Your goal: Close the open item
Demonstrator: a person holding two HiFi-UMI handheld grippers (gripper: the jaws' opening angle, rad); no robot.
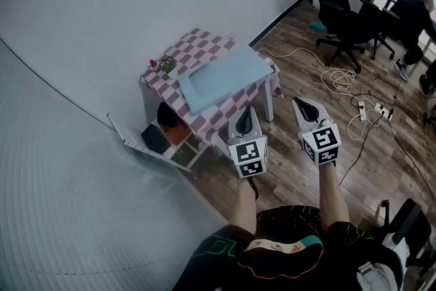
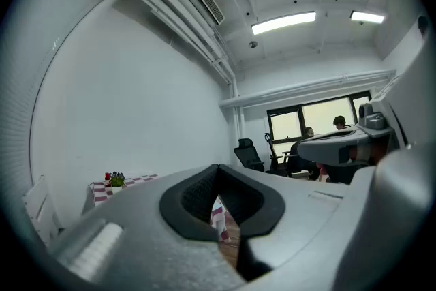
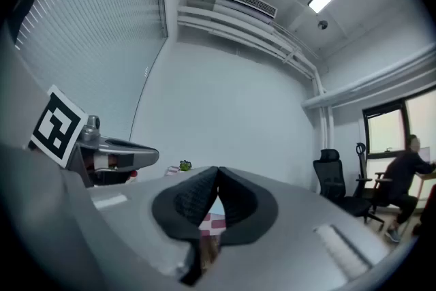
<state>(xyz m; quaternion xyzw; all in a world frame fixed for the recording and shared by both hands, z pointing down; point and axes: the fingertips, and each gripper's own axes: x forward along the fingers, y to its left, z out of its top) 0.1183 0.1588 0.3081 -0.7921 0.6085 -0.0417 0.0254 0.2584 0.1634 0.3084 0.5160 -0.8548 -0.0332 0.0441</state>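
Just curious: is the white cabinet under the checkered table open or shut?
Open: the white cabinet has its panel tilted outward, exposing dark and orange contents.

Cabinet under table, tray atop.

Tablecloth: woven cloth, pink-and-white check, matt.
Sheet on it: pale blue, smooth, matt.
Floor: wood planks, slight sheen.
Wall: white, matt, plain.
Office chair: black, matt.
Left gripper and right gripper: grey matt plastic shells; pads black, finely ribbed, rubbery-looking.
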